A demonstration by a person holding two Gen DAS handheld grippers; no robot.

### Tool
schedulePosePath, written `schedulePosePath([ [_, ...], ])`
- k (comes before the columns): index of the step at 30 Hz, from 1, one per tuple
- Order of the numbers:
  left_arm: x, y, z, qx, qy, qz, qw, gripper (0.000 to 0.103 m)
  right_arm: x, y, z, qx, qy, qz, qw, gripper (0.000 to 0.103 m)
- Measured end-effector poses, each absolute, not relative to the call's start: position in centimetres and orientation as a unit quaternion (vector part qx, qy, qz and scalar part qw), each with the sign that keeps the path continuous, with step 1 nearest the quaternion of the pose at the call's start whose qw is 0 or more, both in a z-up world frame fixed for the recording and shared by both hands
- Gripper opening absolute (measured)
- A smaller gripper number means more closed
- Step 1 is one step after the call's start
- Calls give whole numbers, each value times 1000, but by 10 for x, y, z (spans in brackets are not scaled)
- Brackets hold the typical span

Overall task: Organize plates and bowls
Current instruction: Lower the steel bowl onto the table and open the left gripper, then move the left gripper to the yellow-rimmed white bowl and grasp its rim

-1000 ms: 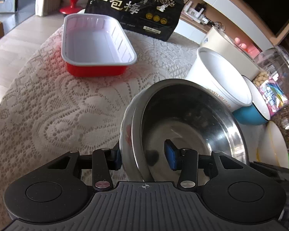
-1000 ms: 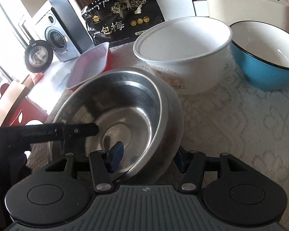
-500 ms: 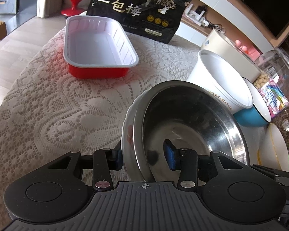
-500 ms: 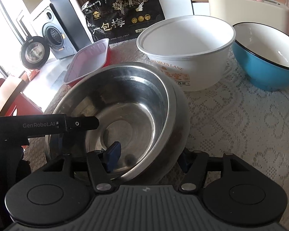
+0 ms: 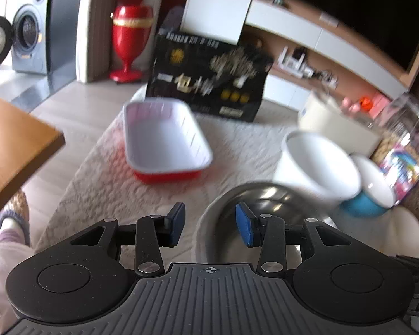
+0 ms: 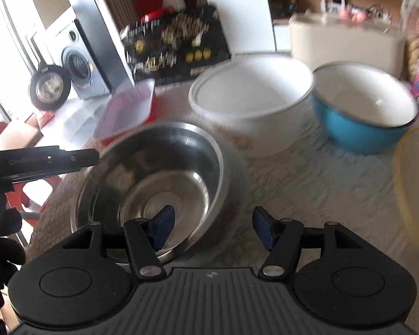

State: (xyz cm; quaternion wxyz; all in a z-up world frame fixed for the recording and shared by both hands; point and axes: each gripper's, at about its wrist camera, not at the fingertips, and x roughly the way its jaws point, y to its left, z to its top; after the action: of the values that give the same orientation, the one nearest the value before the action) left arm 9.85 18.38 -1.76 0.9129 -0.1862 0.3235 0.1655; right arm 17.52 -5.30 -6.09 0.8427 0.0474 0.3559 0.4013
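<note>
The round stainless-steel bowl (image 6: 159, 192) is seen resting on the lace-covered counter (image 6: 307, 195), in front of the white plastic bowl (image 6: 251, 103). The left gripper (image 5: 211, 224) is held above its rim, fingers apart and empty. The right gripper (image 6: 212, 230) fingers are apart astride the near rim, not pressing it.

A lace-covered table (image 6: 307, 184) carries a steel bowl (image 6: 164, 173), white bowl (image 6: 254, 106), blue bowl (image 6: 360, 111) and red tray (image 5: 164, 139).

A shiny stainless-steel bowl (image 6: 164, 184) sits on rough cream lace cloth (image 6: 307, 195); the red-and-white rectangular tray (image 5: 164, 136) looks smooth glossy plastic.
</note>
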Motion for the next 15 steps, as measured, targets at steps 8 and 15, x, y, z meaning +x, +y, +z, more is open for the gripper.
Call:
schedulePosePath([
  [8,118,120,16,-203,314,66,925,43,159,-125,-26,44,260,381,886,63],
  [15,170,36,-3,-215,359,-39,907,38,176,-212,-24,41,233,278,931,63],
])
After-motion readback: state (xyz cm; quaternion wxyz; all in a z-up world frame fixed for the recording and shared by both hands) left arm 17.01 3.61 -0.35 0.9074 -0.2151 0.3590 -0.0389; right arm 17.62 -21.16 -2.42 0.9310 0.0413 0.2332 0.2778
